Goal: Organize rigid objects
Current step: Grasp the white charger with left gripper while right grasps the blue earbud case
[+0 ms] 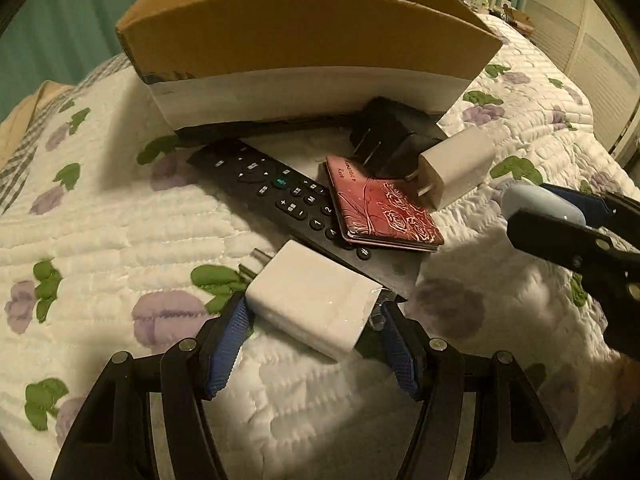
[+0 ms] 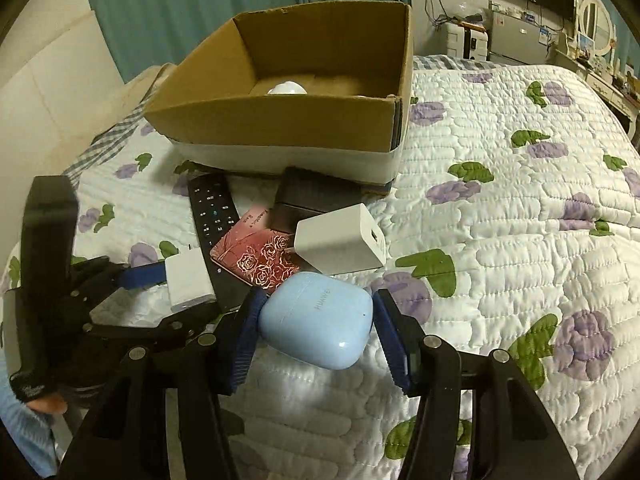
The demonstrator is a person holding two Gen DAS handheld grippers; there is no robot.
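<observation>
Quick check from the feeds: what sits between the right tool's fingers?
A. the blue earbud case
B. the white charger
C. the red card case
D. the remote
A: in the right wrist view the blue earbud case sits between the right tool's blue pads; the white charger is at the left tool instead.
</observation>
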